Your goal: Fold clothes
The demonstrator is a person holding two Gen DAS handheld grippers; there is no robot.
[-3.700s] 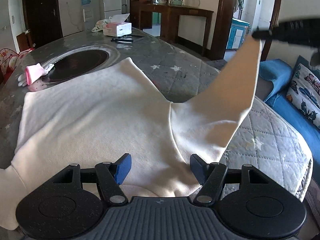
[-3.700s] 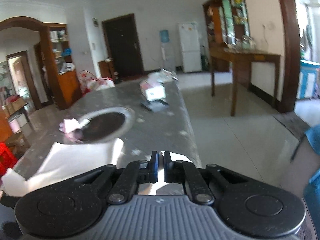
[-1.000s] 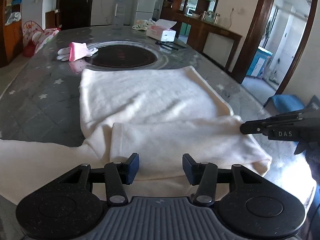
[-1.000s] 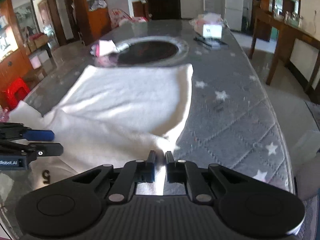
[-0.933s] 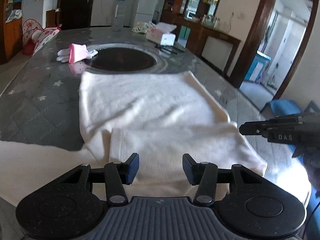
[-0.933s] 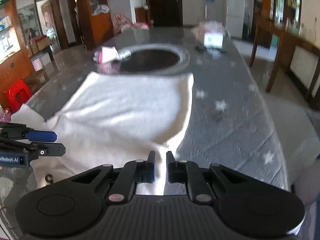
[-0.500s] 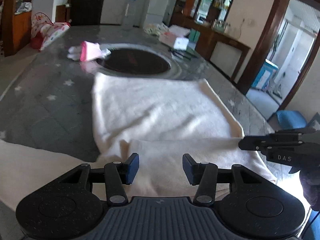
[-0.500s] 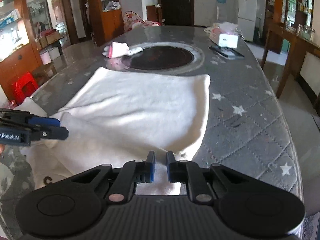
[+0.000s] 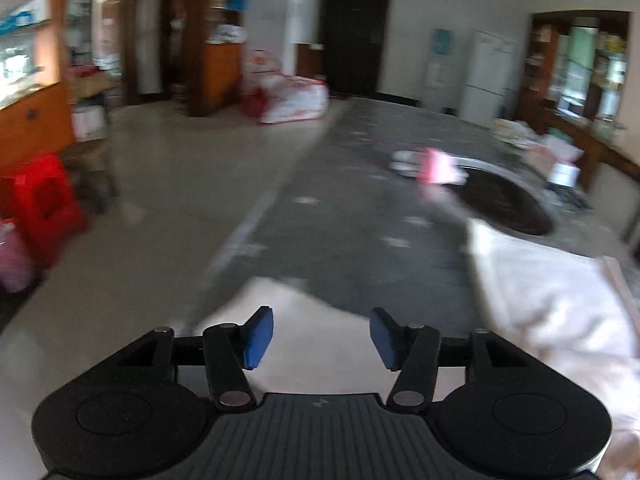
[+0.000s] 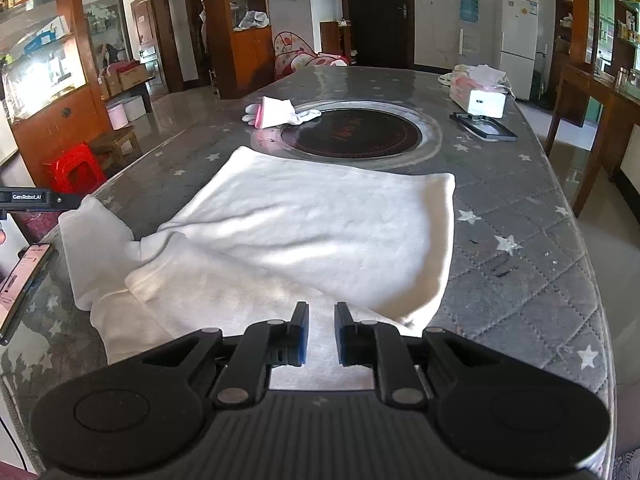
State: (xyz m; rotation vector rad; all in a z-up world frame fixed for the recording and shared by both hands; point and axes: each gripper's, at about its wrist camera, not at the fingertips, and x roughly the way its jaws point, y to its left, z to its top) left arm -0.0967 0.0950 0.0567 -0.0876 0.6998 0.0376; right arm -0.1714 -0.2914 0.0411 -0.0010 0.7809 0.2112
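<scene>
A cream-white sweater [image 10: 312, 224] lies spread on the grey star-patterned table [image 10: 532, 216], one sleeve folded across its near part and the other sleeve [image 10: 96, 240] trailing to the left edge. In the blurred left wrist view that sleeve [image 9: 304, 340] lies under my left gripper [image 9: 322, 334], which is open and empty; its body shows at right [image 9: 552, 300]. My right gripper [image 10: 321, 332] hovers over the sweater's near edge, jaws slightly apart with nothing between them. The left gripper's tip [image 10: 36, 198] shows at the far left.
A round dark cooktop inset [image 10: 352, 132] sits mid-table, with white-and-pink gloves [image 10: 276, 116] beside it. A tissue box [image 10: 478, 96] and a dark tray [image 10: 482, 126] lie far right. A phone [image 10: 20, 284] rests at the left table edge. A red stool [image 10: 74, 172] stands on the floor.
My left gripper has swung left toward the trailing sleeve at the table's left edge, blurring its view. My right gripper's jaws have opened a little and let go of the folded sleeve.
</scene>
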